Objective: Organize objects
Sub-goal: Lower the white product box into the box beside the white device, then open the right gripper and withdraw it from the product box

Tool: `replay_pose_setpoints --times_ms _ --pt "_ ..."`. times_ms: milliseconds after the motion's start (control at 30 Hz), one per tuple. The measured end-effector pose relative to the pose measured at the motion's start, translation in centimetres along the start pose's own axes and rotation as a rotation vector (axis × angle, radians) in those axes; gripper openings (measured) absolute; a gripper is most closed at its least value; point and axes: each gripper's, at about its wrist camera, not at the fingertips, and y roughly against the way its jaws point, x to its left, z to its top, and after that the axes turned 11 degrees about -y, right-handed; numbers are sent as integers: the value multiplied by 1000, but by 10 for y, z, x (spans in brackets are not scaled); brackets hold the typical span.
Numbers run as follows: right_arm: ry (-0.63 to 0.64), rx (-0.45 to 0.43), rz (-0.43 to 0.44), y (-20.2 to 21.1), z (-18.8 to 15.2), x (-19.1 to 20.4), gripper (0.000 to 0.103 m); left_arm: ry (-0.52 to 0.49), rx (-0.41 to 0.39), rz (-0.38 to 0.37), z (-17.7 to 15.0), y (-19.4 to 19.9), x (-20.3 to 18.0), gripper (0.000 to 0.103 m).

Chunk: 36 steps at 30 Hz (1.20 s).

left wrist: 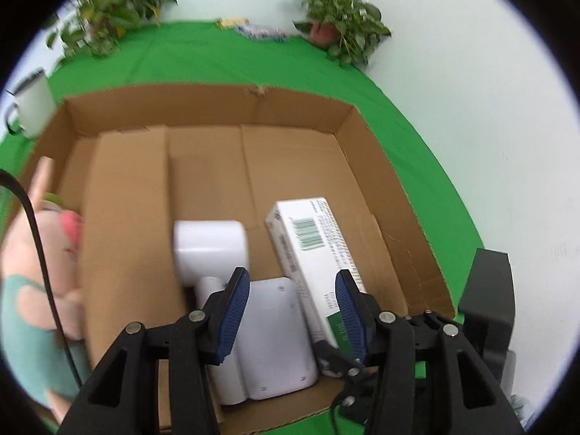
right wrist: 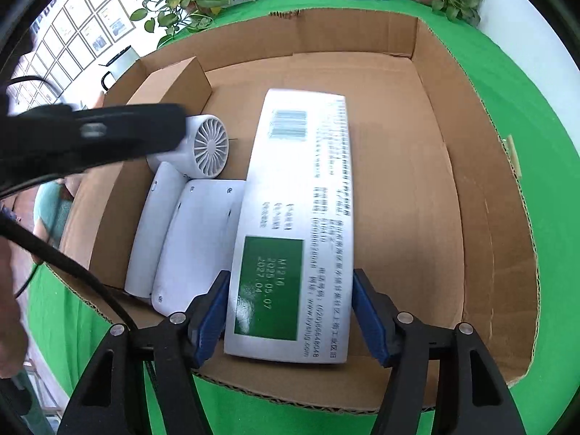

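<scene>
An open cardboard box (left wrist: 380, 195) (right wrist: 489, 195) sits on a green cloth. Inside lie a white hair dryer (left wrist: 210, 243) (right wrist: 206, 145), a flat white device (left wrist: 279, 330) (right wrist: 199, 232), a long white carton with a barcode and green label (left wrist: 311, 243) (right wrist: 301, 199), and a brown cardboard box (left wrist: 127, 224) (right wrist: 174, 79). My left gripper (left wrist: 293, 311) is open and empty above the white device. My right gripper (right wrist: 290, 311) has its blue pads on both sides of the carton's near end and holds it.
A pink plush toy in a teal outfit (left wrist: 32, 272) lies left of the box. A white mug (left wrist: 32, 105) stands at the far left. Potted plants (left wrist: 337, 21) (left wrist: 112, 11) and small packets (left wrist: 261, 30) line the far table edge. A black block (left wrist: 489, 301) stands right.
</scene>
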Motion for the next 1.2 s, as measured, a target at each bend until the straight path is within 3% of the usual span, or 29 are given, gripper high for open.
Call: replay_pose_setpoints --times_ms 100,200,233,333,400,567,633,833,1000,1200 --pt "-13 -36 5 7 -1 -1 67 -43 -96 126 -7 26 -5 48" --pt "-31 -129 40 28 -7 2 94 -82 -196 239 -10 51 -3 51" --pt "-34 -179 58 39 -11 3 100 -87 -226 273 -14 59 -1 60" --pt "-9 -345 82 69 -34 7 102 -82 -346 389 -43 97 3 83" --pt "6 -425 79 77 -44 14 102 -77 -405 453 -62 116 8 83" --pt "2 -564 44 81 -69 29 102 -86 -420 561 -99 115 13 83" --pt "0 -593 34 79 -77 33 102 -58 -416 565 -111 109 20 83" --pt "79 -627 -19 47 -82 45 102 -32 -353 583 -124 72 37 83" --pt "87 -645 -46 39 -79 46 103 -81 -388 667 -130 57 28 85" --pt "91 -642 -57 37 -76 46 103 -49 -402 655 -136 59 29 95"
